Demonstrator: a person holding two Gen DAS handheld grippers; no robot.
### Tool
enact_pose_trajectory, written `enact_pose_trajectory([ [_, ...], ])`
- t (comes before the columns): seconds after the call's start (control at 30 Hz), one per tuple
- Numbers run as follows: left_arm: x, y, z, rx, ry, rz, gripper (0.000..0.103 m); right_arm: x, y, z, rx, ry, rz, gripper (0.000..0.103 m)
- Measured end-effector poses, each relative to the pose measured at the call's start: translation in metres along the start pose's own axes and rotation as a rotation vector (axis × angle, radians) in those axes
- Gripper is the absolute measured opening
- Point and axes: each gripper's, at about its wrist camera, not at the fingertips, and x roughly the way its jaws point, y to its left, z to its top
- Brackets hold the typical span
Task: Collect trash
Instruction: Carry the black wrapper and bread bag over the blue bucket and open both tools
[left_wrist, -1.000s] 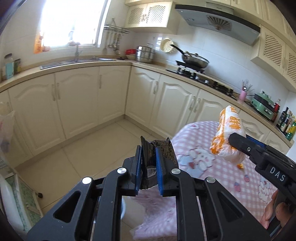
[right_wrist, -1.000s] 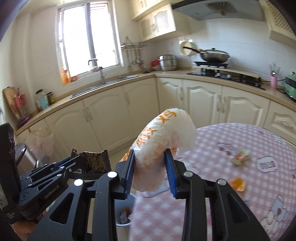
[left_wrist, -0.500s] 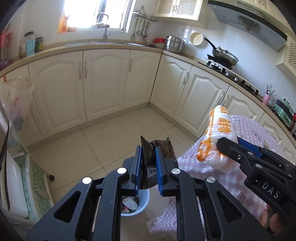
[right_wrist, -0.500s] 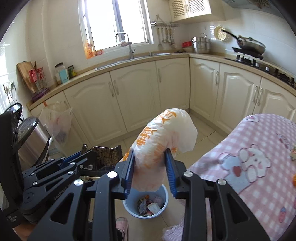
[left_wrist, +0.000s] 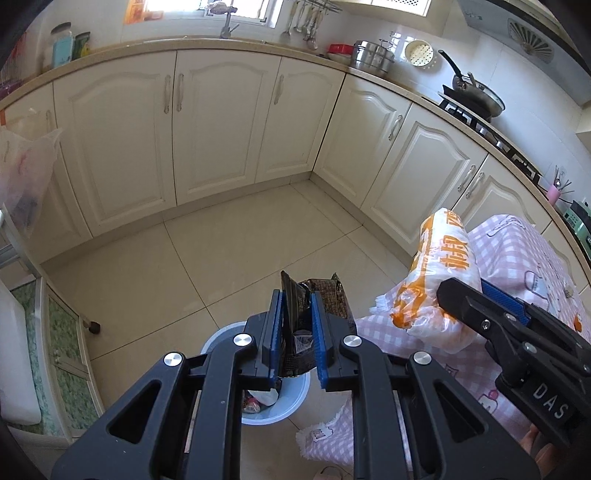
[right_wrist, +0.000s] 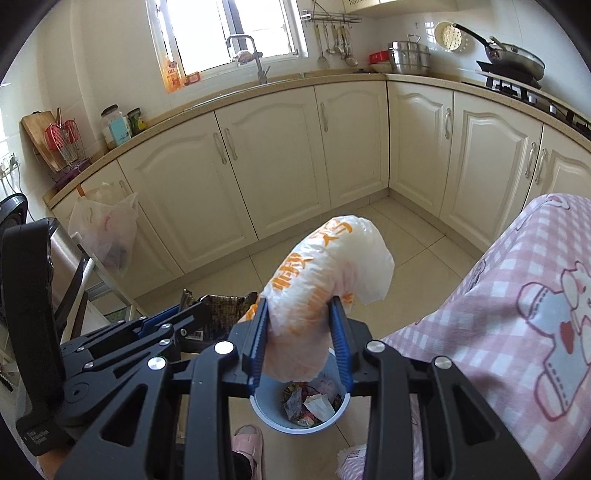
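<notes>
Bin (right_wrist: 299, 410) directly below both loads – right gripper (right_wrist: 300, 341) clamped on white bag (right_wrist: 325, 280); left gripper (left_wrist: 295, 334), fingers just eased wider, dark wrapper (left_wrist: 314, 306) between them.

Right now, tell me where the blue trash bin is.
In both wrist views the blue trash bin stands on the tiled floor beside the pink checked tablecloth, below both grippers.

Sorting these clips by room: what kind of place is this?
A home kitchen, most likely: a sink faucet under a window, a pan on a gas stove, cream cabinets, and a table in a pink checked cloth.
</notes>
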Motion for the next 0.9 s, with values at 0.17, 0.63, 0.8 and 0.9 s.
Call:
enact_pose_trajectory([
  [0.17,0.011,0.004,0.002,-0.012,-0.009,0.001,0.031,0.017,-0.006,-0.003,0.016,0.018,-0.001,0.032],
  [0.63,0.007,0.017,0.005,-0.022,-0.016,0.024,0.038,0.040,-0.001,-0.006,0.011,0.060,0.014,0.032],
  [0.8,0.002,0.024,0.008,-0.031,-0.029,0.044,0.041,0.048,0.004,-0.003,0.008,0.072,0.037,0.032],
  [0.9,0.001,0.029,0.011,-0.043,-0.035,0.056,0.043,0.053,0.009,0.001,-0.002,0.065,0.047,0.035],
])
